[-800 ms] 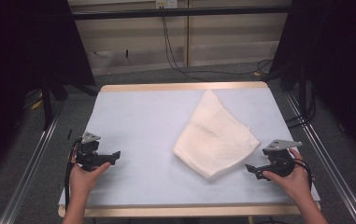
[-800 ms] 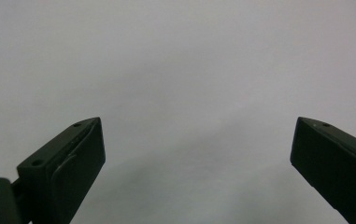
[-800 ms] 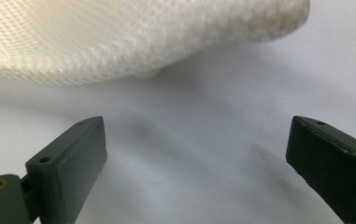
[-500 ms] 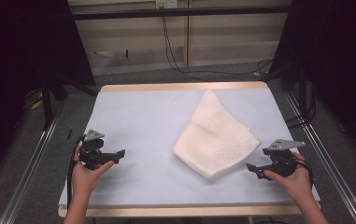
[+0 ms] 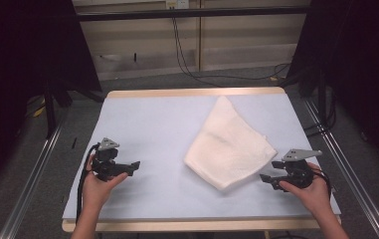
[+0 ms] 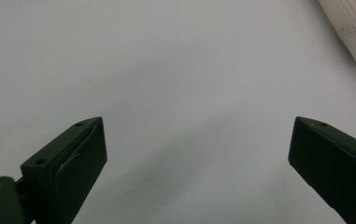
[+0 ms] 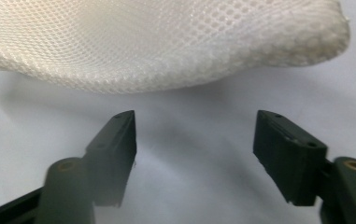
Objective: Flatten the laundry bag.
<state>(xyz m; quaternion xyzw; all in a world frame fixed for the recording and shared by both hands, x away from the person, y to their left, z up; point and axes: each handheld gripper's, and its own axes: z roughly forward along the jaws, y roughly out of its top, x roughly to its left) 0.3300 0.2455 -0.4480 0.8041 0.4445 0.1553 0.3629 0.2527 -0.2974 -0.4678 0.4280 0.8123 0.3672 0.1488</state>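
A folded white mesh cloth (image 5: 229, 147) lies on the pale mat (image 5: 147, 119), right of the middle. My left gripper (image 5: 131, 168) is held low over the mat's near left, pointing right toward the cloth, its jaws open and empty. In the left gripper view the open jaws (image 6: 196, 123) frame bare mat, with a corner of the cloth (image 6: 353, 23) at the top right. My right gripper (image 5: 270, 170) sits just right of the cloth's near corner and points left at it. In the right gripper view the open jaws (image 7: 194, 114) stand a short way from the cloth's rounded edge (image 7: 166, 42), with nothing between them.
The mat covers a wooden table top (image 5: 192, 92). Metal rails (image 5: 33, 169) run along both sides of the table, and cables (image 5: 187, 55) hang against the far wall. Dark curtains flank the scene.
My left gripper has edged a little to the right, toward the cloth. The right gripper and the cloth have stayed about where they were.
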